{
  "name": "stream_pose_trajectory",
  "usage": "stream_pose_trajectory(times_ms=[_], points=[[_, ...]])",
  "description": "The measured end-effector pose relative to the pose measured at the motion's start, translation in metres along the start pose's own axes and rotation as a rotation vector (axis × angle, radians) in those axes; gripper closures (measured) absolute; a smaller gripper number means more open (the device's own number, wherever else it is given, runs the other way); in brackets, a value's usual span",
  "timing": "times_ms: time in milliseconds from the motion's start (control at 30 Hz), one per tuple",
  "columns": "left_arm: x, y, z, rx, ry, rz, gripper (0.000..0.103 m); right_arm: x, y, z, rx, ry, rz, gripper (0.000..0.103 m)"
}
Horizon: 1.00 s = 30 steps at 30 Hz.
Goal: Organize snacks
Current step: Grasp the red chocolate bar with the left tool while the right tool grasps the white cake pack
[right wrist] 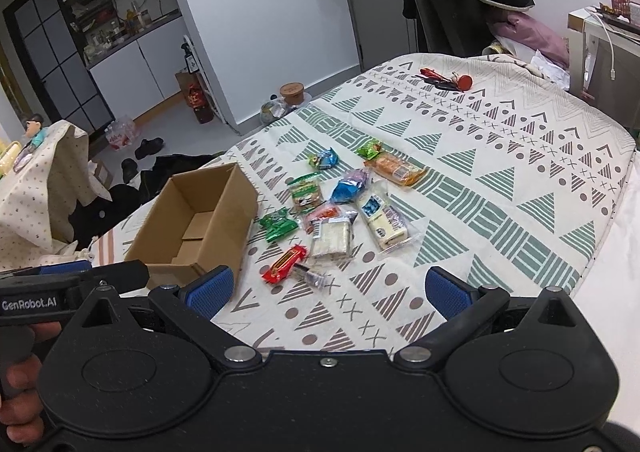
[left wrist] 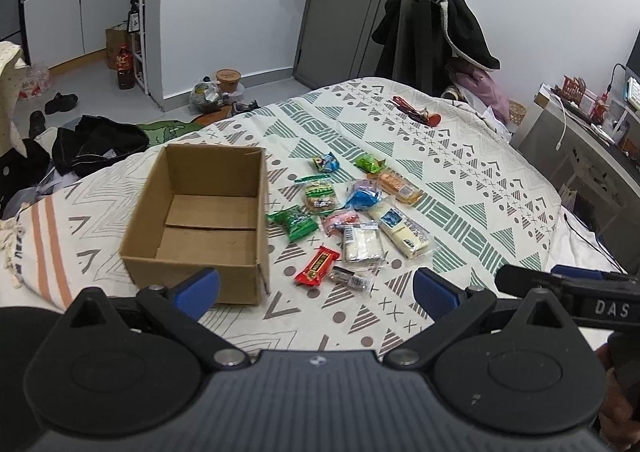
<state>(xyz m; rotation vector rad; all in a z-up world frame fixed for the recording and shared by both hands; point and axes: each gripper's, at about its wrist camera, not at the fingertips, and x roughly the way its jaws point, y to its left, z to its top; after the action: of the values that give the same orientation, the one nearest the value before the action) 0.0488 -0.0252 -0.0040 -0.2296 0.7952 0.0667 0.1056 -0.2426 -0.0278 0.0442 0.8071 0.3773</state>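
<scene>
An empty open cardboard box (left wrist: 200,220) (right wrist: 192,220) sits on the patterned bedspread. To its right lie several wrapped snacks: a red bar (left wrist: 317,266) (right wrist: 285,264), a green pack (left wrist: 294,222) (right wrist: 278,226), a blue pack (left wrist: 362,198) (right wrist: 347,188), a white pack (left wrist: 362,244) (right wrist: 331,238), a long pale pack (left wrist: 404,230) (right wrist: 382,218) and an orange pack (left wrist: 398,184) (right wrist: 396,169). My left gripper (left wrist: 316,292) is open, hovering near the box's front corner. My right gripper (right wrist: 330,290) is open too, just short of the red bar. Neither holds anything.
The bedspread (left wrist: 460,172) (right wrist: 500,172) has bare room right of the snacks. Red and black items (left wrist: 416,112) (right wrist: 444,80) lie at its far end. A chair draped with dark clothes (left wrist: 436,28) stands beyond. Clothes and shoes litter the floor (left wrist: 80,140) left of the bed.
</scene>
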Motion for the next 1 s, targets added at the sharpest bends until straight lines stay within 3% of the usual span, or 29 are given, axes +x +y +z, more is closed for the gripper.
stream_pose_trajectory(times_ms=[633,1000], points=[[0.073,-0.002,0.015,-0.087,0.039,-0.045,0.003,0.06,-0.039,0.028,0.079,0.05,0.019,0.0],[0.113,-0.009,0.017,-0.113,0.094,-0.064,0.017,0.093,-0.055,0.044,0.101,0.07,0.006,0.002]])
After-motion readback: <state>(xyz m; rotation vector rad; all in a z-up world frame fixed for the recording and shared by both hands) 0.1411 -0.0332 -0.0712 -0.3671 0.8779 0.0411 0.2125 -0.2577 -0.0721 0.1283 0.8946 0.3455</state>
